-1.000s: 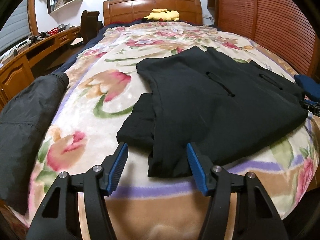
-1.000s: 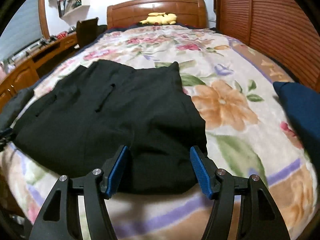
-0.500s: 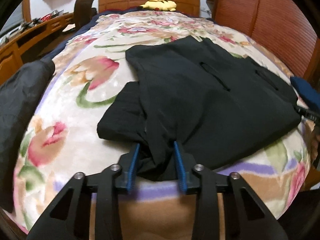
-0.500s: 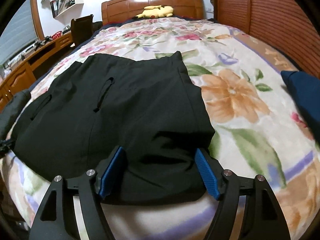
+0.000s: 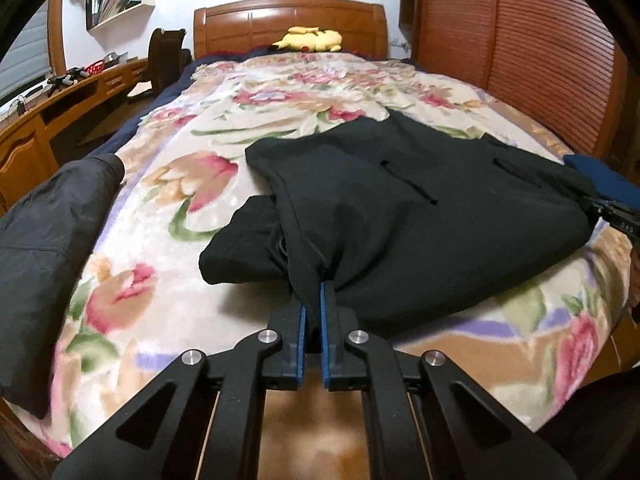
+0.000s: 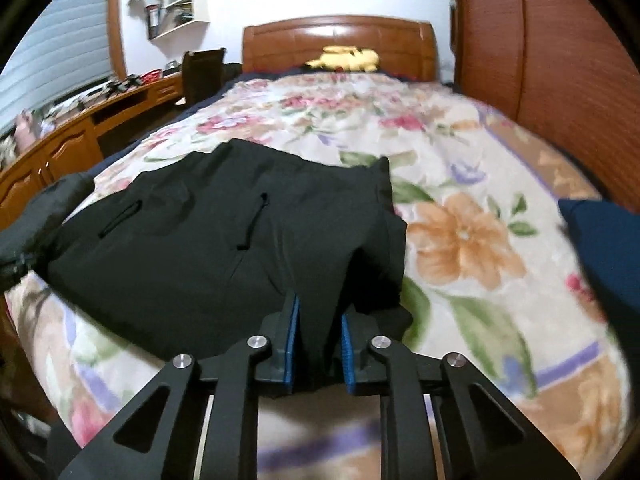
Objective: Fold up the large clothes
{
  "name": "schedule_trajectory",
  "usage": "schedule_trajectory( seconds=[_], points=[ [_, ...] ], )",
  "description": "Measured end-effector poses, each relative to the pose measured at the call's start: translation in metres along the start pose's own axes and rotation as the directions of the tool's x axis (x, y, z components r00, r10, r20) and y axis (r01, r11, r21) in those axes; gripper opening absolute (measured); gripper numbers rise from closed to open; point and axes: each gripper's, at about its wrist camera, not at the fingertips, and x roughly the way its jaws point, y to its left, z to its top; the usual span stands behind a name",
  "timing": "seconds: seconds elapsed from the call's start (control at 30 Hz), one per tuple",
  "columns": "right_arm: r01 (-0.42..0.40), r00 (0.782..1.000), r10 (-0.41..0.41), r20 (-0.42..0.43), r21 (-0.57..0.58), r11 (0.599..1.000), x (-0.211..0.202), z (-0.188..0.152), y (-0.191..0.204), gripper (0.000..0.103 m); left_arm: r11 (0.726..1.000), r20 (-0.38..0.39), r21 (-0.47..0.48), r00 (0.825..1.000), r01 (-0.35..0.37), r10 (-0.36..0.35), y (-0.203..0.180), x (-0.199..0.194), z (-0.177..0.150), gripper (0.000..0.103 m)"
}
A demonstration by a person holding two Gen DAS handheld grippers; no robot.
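A large black garment (image 5: 420, 216) with two slit pockets lies spread on the floral blanket near the foot of the bed; it also shows in the right wrist view (image 6: 224, 232). My left gripper (image 5: 313, 300) is shut on the garment's near left edge, and the cloth bunches up between the blue pads. My right gripper (image 6: 318, 320) is shut on the garment's near right edge, with a thick fold of cloth between its pads. A sleeve (image 5: 244, 248) sticks out from under the garment on the left.
A dark grey jacket (image 5: 44, 240) hangs over the bed's left edge. A navy cloth (image 6: 604, 248) lies at the right edge. A yellow plush (image 5: 310, 40) sits by the headboard. A wooden desk (image 5: 48, 120) runs along the left and a wooden wardrobe (image 5: 540, 52) along the right.
Both grippers were open over the garment's near edge a second ago. Both have closed on the cloth, and the pinched edges now rise off the blanket.
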Motion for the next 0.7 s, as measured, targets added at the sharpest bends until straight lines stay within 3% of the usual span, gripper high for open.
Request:
schedule_trajectory(
  seconds=[0.13, 0.4, 0.53, 0.63, 0.7],
  points=[
    [-0.012, 1.000, 0.012, 0.013, -0.030, 0.999, -0.021, -0.014, -0.005, 0.007, 0.999, 0.033, 0.016, 0.999, 0.031, -0.032, -0.007, -0.019, -0.008, 0.006],
    [-0.062, 0.998, 0.062, 0.022, -0.011, 0.998, -0.056, -0.027, -0.018, 0.006, 0.997, 0.067, 0.010, 0.995, 0.070, -0.071, -0.014, -0.053, -0.032, 0.005],
    [0.037, 0.998, -0.031, 0.059, -0.100, 0.994, -0.059, -0.024, -0.002, 0.010, 0.999, 0.052, 0.015, 0.997, 0.050, -0.050, -0.014, -0.044, -0.041, 0.005],
    [0.099, 0.993, -0.089, 0.084, -0.125, 0.987, -0.058, -0.019, 0.009, 0.022, 0.999, 0.053, 0.004, 0.998, 0.046, -0.046, -0.014, -0.040, -0.045, 0.006],
    [0.108, 0.990, -0.098, 0.097, -0.110, 0.988, -0.059, -0.016, 0.010, 0.040, 0.999, 0.054, 0.004, 0.998, 0.042, -0.042, -0.015, -0.041, -0.047, 0.006]
  ],
)
